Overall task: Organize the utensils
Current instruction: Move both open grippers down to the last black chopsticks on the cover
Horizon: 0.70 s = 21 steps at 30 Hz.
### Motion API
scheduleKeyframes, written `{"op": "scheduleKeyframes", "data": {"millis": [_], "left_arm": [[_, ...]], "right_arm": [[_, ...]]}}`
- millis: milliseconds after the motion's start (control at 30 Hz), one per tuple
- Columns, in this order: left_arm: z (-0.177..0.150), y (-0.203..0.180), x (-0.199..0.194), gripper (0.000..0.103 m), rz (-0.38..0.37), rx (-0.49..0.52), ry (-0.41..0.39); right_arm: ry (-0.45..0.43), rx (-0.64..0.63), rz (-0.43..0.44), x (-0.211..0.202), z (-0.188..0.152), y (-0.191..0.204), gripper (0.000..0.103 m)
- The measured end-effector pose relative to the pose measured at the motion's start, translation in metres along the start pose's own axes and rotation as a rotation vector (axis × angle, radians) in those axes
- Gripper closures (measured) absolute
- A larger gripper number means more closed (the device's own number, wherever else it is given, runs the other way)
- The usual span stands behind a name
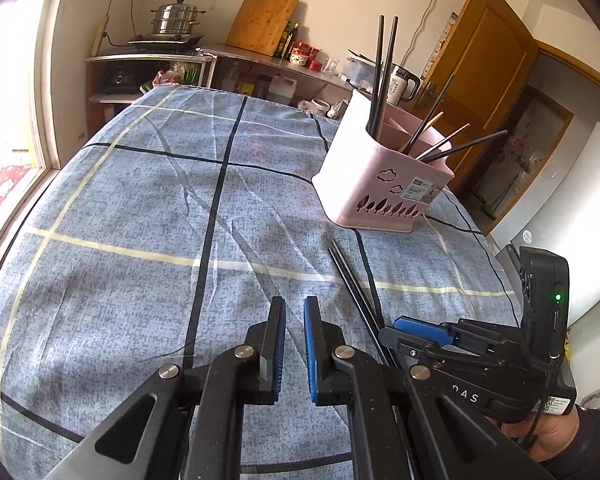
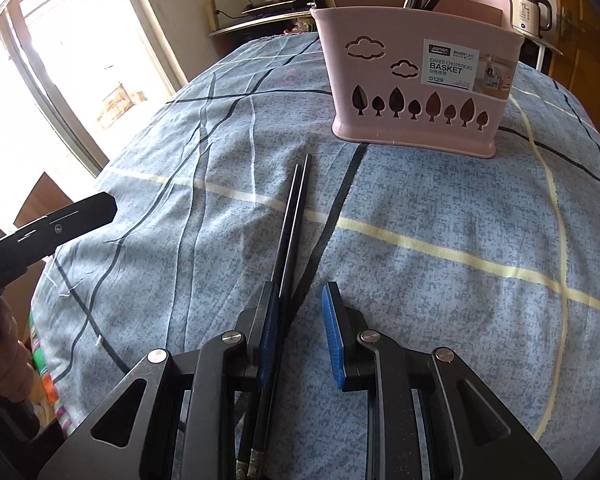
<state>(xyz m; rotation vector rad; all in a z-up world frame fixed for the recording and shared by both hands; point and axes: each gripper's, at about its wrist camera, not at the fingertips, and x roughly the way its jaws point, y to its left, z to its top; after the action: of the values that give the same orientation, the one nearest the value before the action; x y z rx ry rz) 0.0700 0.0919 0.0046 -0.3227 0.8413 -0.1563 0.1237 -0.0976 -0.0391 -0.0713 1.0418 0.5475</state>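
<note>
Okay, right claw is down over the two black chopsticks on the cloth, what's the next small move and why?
Probably shift the right claw slightly left to centre it, then close. The pair of black chopsticks lies flat on the blue cloth against its left pad, and the jaws stand open with nothing gripped. The pink basket waits just beyond, already holding others.

You see two black chopsticks (image 2: 290, 224) lying side by side on the cloth, near the upright pink basket (image 2: 416, 80) holding others.
</note>
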Motion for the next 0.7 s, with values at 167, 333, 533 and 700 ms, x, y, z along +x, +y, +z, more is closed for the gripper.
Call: {"op": "scheduleKeyframes", "data": {"millis": [167, 333, 533, 700], "left_arm": [[-0.001, 0.0, 0.001, 0.095, -0.001, -0.001, 0.003], [-0.002, -0.004, 0.004, 0.095, -0.008, 0.005, 0.016], [-0.001, -0.024, 0.028, 0.089, -0.049, 0.029, 0.073], [0.007, -0.046, 0.067, 0.088, -0.063, 0.044, 0.137]], "right_arm": [[0.003, -0.005, -0.034, -0.001, -0.001, 0.0, 0.083], [0.009, -0.024, -0.087, -0.003, -0.003, 0.003, 0.095], [0.006, 0.011, -0.085, -0.009, -0.009, -0.012, 0.097], [-0.005, 0.066, -0.11, -0.022, -0.023, -0.033, 0.097]]}}
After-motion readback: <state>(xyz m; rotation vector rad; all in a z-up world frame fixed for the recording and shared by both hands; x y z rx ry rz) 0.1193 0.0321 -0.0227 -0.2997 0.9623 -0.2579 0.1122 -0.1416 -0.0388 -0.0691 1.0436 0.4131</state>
